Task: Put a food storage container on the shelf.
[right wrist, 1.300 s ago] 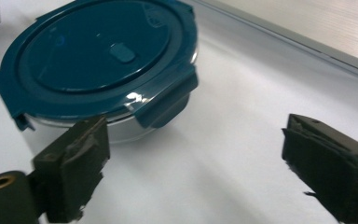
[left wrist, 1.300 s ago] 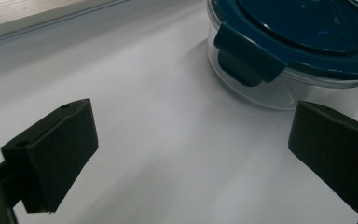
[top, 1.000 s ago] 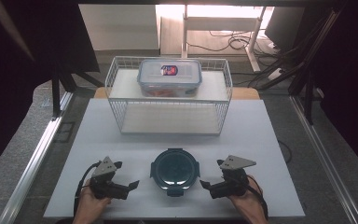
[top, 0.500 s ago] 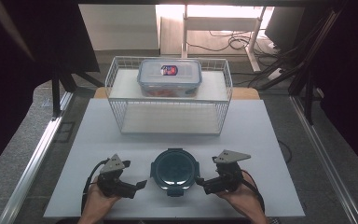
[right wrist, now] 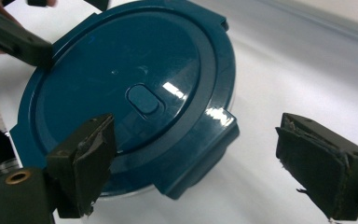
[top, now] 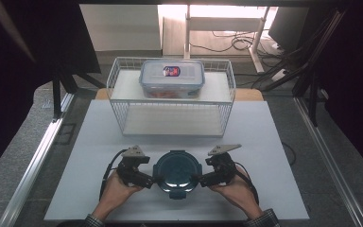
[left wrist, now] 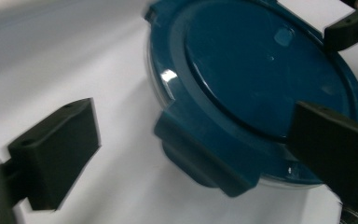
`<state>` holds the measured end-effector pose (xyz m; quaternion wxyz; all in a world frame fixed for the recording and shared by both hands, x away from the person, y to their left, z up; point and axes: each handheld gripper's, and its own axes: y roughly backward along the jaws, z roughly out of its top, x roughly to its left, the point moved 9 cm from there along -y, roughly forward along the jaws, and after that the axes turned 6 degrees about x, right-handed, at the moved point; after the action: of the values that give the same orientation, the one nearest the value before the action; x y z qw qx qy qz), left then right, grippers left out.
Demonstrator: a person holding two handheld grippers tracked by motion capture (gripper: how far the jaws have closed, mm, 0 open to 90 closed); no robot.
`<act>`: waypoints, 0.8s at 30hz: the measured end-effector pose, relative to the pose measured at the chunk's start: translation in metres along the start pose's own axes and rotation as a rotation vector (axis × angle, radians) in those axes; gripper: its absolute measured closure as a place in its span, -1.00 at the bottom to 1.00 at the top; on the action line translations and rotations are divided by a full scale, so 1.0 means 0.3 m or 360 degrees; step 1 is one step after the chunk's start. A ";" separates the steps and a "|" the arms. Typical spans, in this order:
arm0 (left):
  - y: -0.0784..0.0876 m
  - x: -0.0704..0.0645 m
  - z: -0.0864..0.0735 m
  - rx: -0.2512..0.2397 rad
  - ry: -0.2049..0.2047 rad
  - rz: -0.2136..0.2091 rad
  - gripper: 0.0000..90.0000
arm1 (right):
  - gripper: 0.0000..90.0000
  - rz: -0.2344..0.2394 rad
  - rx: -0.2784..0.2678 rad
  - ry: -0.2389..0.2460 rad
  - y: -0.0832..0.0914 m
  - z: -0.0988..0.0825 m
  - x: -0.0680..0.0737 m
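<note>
A round clear container with a dark teal lid (top: 177,172) sits at the front middle of the white table (top: 274,142). My left gripper (top: 150,182) is at its left edge, open; in the left gripper view one lid clip (left wrist: 200,158) lies between the wide-set jaws of the left gripper (left wrist: 196,149), untouched. My right gripper (top: 202,179) is at the container's right edge. Its jaws have just been closing a little but still stand open, as the right gripper (right wrist: 200,163) straddles another lid clip (right wrist: 200,140) without pressing it.
A white wire basket (top: 170,106) stands behind the container at mid-table. A rectangular clear box (top: 172,78) with a labelled lid rests inside it at the back. Metal rails run along both table sides.
Both grippers have slid inward to the round container, the left one moving right and the right one moving left. The container has not moved.
</note>
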<state>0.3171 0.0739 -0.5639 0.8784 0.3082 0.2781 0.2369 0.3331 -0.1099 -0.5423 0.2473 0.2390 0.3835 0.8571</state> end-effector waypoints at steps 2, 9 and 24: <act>-0.003 0.001 -0.002 -0.0003 0.0018 -0.0030 -0.99 | -0.80 0.0071 0.0029 -0.0034 -0.015 -0.003 -0.001; -0.017 -0.035 -0.035 0.0050 0.0114 -0.0318 -0.70 | -0.73 0.0329 0.0104 -0.0197 -0.042 -0.025 0.015; 0.053 -0.052 -0.081 -0.0039 0.0278 -0.0378 -0.18 | 0.04 0.0442 0.0032 -0.0366 0.030 -0.054 0.025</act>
<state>0.2862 0.0858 -0.5638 0.8763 0.2406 0.3851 0.1607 0.3154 -0.1194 -0.5433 0.1663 0.3885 0.3246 0.8462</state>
